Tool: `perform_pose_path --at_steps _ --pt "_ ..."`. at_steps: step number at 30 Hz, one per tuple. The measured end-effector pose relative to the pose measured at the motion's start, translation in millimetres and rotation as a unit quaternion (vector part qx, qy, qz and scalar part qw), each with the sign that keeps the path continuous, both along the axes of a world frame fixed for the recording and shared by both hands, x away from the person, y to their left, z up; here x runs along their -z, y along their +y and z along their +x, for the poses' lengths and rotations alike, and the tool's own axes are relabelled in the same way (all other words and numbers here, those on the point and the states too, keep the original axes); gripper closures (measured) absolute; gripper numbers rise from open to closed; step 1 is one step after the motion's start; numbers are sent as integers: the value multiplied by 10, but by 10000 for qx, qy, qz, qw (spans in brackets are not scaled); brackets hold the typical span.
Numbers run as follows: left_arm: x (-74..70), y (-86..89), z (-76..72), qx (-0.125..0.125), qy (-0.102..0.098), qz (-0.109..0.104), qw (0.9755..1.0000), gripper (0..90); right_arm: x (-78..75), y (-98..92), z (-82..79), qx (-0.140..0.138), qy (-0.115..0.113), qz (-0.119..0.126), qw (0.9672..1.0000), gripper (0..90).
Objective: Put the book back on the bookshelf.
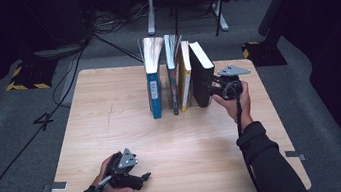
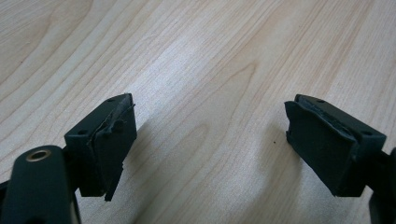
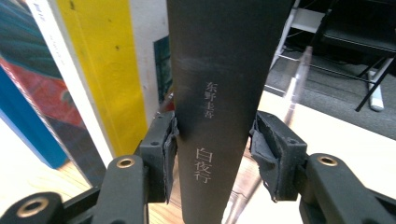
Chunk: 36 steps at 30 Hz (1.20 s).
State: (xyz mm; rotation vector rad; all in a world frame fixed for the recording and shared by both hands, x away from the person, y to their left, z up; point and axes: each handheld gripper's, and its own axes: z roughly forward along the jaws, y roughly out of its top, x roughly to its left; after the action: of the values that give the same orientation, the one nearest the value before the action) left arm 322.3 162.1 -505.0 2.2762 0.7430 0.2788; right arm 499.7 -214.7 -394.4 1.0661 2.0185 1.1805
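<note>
At the right end of the row of 4 upright books, my right tongs (image 3: 210, 158) straddle the spine of the black book (image 3: 219, 70); the left pad touches it, the right pad stands just off, so I judge the grip not yet closed. Just left of the black book stands the yellow book (image 3: 109, 60). Nothing is pulled out so far. Well in front of the black book, my left tongs (image 2: 210, 144) rest wide and empty over the tabletop (image 1: 110, 114).
</note>
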Motion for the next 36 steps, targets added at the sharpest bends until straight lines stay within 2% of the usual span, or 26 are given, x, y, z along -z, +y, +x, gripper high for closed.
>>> perform_pose_path --at_steps 2,5,8,12,17,21,27,36 --pt "0 0 1 2 1 0 10000 160 -6 108 15 -14 23 -37 10000 504" --pt "0 -1 1 1 1 -1 10000 160 -11 170 25 -17 37 -73 10000 497" --pt "0 -1 2 6 1 -1 10000 160 3 216 41 56 33 14 10000 493" --pt "0 -1 10 43 -4 4 10000 159 12 225 47 155 30 102 9998 492" --pt "0 -11 23 43 1 6 10000 156 9 199 34 172 47 71 9998 486" --pt "0 -11 24 46 1 5 10000 156 -13 176 33 87 145 -31 9999 431" --pt "0 -16 39 69 17 0 10000 155 -102 139 -31 -5 187 -362 9992 372" --pt "0 -36 67 73 4 8 10000 154 -131 11 -231 -151 314 -627 9974 333"
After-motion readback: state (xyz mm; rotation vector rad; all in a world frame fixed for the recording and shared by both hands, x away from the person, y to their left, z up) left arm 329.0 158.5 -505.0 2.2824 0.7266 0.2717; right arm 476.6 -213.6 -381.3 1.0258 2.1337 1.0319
